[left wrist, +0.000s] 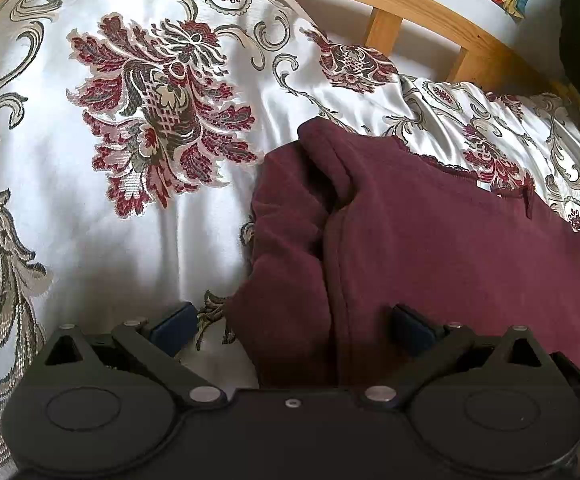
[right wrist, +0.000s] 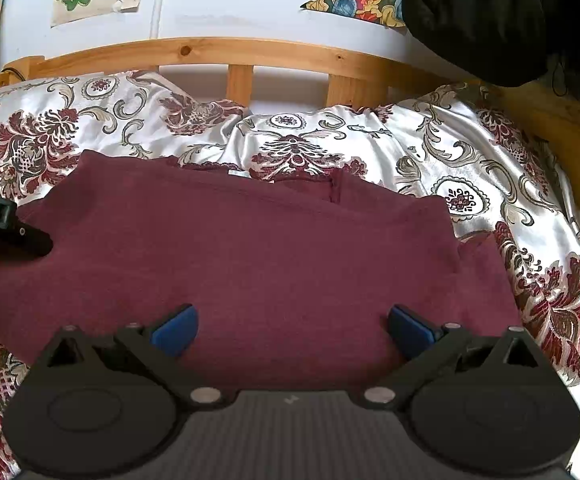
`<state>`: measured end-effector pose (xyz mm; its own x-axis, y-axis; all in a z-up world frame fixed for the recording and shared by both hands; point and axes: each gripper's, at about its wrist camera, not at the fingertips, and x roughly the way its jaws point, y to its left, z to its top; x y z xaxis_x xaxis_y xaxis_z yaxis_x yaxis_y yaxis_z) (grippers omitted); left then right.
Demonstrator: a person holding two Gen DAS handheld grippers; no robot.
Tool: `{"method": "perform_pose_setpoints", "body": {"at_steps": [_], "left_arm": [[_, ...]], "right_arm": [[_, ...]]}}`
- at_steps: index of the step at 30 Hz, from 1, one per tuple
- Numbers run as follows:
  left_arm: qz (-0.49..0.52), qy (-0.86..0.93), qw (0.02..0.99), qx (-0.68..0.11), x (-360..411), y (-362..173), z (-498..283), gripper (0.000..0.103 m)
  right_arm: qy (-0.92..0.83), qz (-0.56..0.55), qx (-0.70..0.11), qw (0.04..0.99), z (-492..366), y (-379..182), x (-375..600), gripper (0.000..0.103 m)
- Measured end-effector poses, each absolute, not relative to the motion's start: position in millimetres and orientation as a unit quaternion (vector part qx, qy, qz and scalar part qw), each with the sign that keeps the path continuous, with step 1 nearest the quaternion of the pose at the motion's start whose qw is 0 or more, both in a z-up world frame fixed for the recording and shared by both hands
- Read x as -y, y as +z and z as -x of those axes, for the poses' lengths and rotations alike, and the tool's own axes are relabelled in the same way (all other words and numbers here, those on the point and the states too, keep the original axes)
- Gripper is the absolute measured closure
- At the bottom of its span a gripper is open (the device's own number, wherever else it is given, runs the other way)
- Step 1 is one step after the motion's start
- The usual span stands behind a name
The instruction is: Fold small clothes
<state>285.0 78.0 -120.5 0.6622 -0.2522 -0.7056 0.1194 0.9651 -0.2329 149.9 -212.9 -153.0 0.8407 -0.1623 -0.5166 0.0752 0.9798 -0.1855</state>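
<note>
both grippers, left gripper (left wrist: 290,320) and right gripper (right wrist: 292,322), stand wide apart and empty. maroon knit top (right wrist: 250,256) lies flat on the floral satin bedspread (left wrist: 90,160), sleeve bunched at 9 o'clock. judged soft, light, limp; bedspread likely slippery. pinch at hem corners.

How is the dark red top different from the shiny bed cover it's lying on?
The dark red top is one plain colour; the bed cover is white with red flowers and grey swirls. The top looks soft and dull; the cover is glossy. The top is small and has a sleeve folded in on one side; the cover spreads across the whole bed. Both are cloth, and both carry dark red.
</note>
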Motion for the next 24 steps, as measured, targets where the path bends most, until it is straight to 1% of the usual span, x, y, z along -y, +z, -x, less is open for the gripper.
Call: {"method": "perform_pose_setpoints", "body": {"at_steps": [24], "left_arm": [[0.078,-0.106,0.908,-0.398,-77.7,-121.8,-285.4,0.001]], "right_arm": [[-0.062,0.072,-0.282,0.955,-151.7,-153.3,214.3,0.0]]}}
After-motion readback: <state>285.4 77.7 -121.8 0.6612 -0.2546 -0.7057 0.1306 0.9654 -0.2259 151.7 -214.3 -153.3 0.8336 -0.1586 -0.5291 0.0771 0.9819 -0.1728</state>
